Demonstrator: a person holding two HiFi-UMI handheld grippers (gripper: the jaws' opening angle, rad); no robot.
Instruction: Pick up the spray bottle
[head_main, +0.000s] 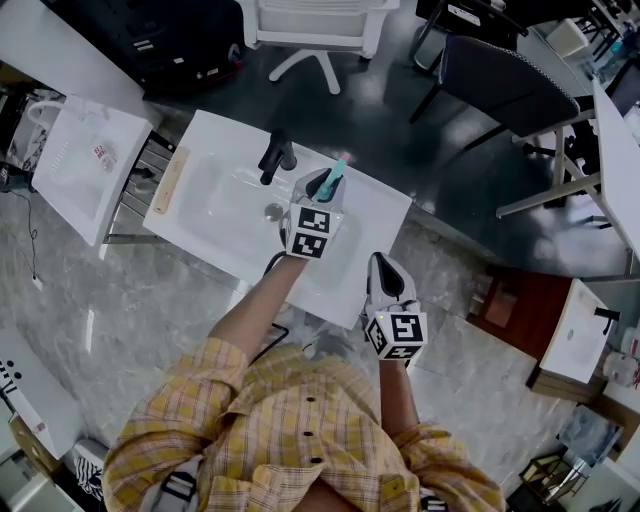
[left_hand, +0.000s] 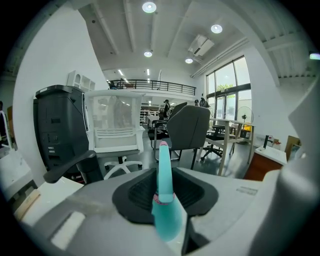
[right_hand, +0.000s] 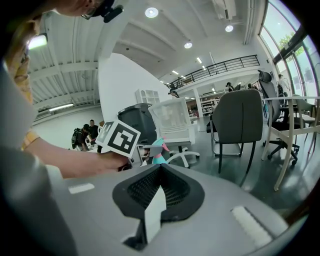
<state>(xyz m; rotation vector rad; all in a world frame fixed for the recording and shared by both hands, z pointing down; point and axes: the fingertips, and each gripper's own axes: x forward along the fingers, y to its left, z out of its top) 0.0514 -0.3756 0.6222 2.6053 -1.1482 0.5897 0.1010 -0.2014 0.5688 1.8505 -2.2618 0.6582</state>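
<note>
Near the far edge of the washbasin (head_main: 215, 205), left gripper (head_main: 322, 188) clamped on the tapered spray bottle (left_hand: 164, 200), which could slip free; right gripper (head_main: 384, 264) closed, empty.

The spray bottle (head_main: 333, 178) stands on the counter (head_main: 375, 215), just right of the basin (head_main: 225, 205) sunk into it, between the jaws of my left tongs (head_main: 322, 185). The faucet (head_main: 275, 157) sits at the basin's far edge, left of the bottle. A flat strip (head_main: 170, 180) lies along the counter's left edge. My right tongs (head_main: 383, 265) hang nearer to me, over the counter's near right corner. Behind the counter stands a swivel chair (head_main: 315, 30); a second chair (head_main: 500, 85) is further right.
</note>
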